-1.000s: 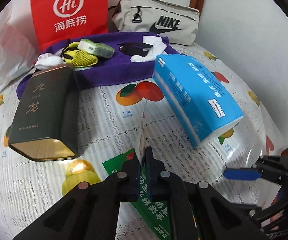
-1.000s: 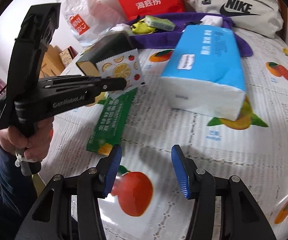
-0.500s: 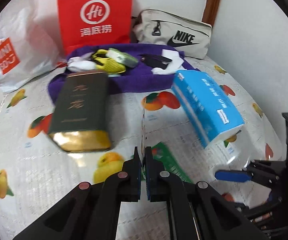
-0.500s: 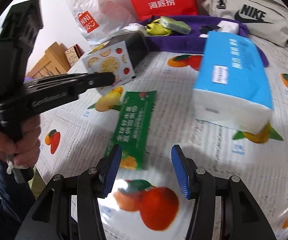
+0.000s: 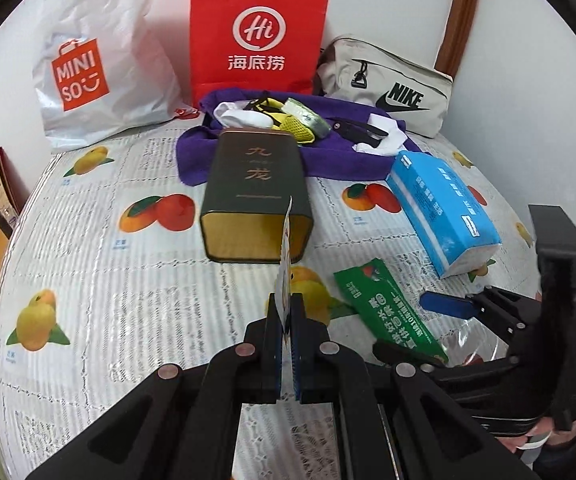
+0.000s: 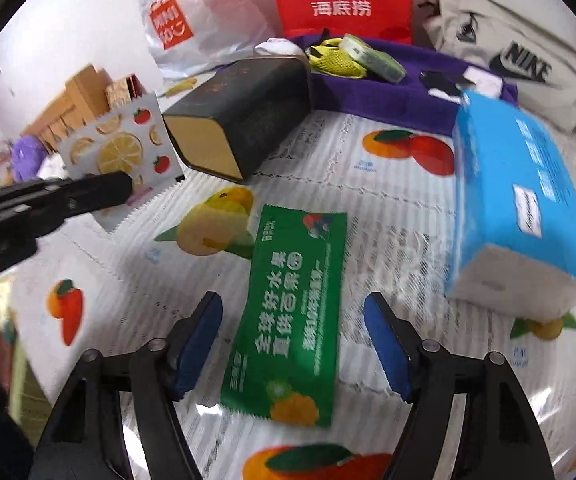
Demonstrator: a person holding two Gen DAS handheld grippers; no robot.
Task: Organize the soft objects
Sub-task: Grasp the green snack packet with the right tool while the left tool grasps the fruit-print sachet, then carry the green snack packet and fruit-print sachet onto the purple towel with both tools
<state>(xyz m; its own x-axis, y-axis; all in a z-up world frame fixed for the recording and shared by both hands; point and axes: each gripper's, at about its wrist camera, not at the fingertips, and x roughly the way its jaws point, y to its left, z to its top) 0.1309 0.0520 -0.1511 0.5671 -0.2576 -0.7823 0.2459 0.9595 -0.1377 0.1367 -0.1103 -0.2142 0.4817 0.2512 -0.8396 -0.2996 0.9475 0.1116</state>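
Green sachet (image 6: 288,312): it lay flat on the fruit-print tablecloth (image 6: 400,248), just in front of the dark tin (image 6: 243,120) and well apart from it, lengthwise between my right gripper (image 6: 294,342) pads.
Right jaws: they stood wide apart, one either side of the sachet, touching nothing.
Left jaws: my left gripper (image 5: 286,316) was pressed together on the fruit-print sachet (image 6: 117,152), held on edge in the air near the tin's gold end.
How the green one would handle: I judged it light, thin and limp, the film likely slick, so it would sag and might slide from a loose pinch.
Where to take hold: across the short width near the middle, or at a crimped end seal, low enough to catch the film off the cloth.
Blue tissue pack (image 6: 516,208): it sat to the right of the tin, soft and bulky.
Purple cloth (image 5: 328,160): it lay behind the tin, carrying small oddments.
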